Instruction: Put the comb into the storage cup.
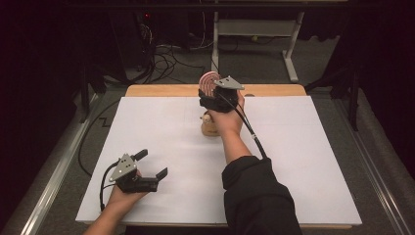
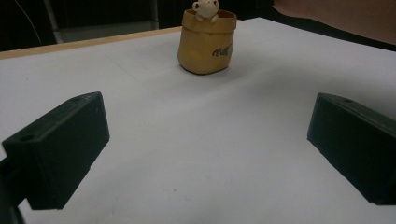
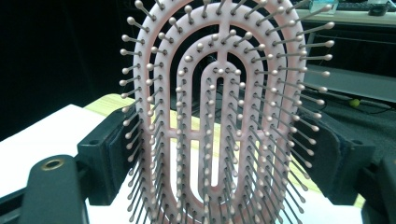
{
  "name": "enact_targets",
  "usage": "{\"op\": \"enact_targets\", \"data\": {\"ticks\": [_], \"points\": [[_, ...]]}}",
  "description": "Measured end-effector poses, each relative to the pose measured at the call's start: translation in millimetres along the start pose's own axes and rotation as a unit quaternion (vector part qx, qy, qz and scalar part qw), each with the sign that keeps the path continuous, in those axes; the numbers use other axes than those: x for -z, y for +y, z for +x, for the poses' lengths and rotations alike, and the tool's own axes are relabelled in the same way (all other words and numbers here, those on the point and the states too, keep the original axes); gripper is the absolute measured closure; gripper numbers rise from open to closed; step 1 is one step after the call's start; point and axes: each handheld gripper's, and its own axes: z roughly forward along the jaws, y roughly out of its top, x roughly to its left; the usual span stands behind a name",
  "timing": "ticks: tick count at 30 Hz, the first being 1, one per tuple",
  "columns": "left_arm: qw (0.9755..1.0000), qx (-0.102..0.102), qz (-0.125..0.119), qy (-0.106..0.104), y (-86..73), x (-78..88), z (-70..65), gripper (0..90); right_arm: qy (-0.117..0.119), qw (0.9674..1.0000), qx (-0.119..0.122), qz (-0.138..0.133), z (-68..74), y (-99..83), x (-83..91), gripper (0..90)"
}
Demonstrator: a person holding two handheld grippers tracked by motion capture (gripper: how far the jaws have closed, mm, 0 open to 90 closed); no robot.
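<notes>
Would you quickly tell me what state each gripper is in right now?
Left gripper: open, holding nothing, low over the table.
Right gripper: shut on the pink hairbrush, holding it upright.

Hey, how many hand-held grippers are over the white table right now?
2. The left hand-held gripper sits low near the table's front left corner, jaws open and empty. The right hand-held gripper is raised near the far edge, clamped on a pink hairbrush.
</notes>
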Motion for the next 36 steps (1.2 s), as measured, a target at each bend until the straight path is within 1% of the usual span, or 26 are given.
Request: {"op": "enact_targets", "data": {"ticks": [4, 11, 23, 36], "points": [[1.0000, 0.000, 0.002, 0.000, -0.3, 0.6, 0.2, 0.0, 0.000, 1.0000, -0.004, 0.000, -1.1, -0.2, -2.5, 19.9], [1.0000, 0.001, 0.003, 0.000, -0.6, 1.0, 0.4, 0.0, -0.001, 0.9998, -0.019, 0.002, -5.8, -0.2, -7.0, 19.8], [1.0000, 0.002, -0.001, 0.001, -0.2, 2.1, 1.3, 0.0, -0.007, 0.9999, -0.013, 0.008, -1.9, 0.2, -16.8, 19.8], [1.0000, 0.003, -0.001, 0.001, -0.8, 2.0, 1.4, 0.0, -0.009, 0.9997, -0.018, 0.010, -2.6, -0.7, -23.4, 19.7]]}}
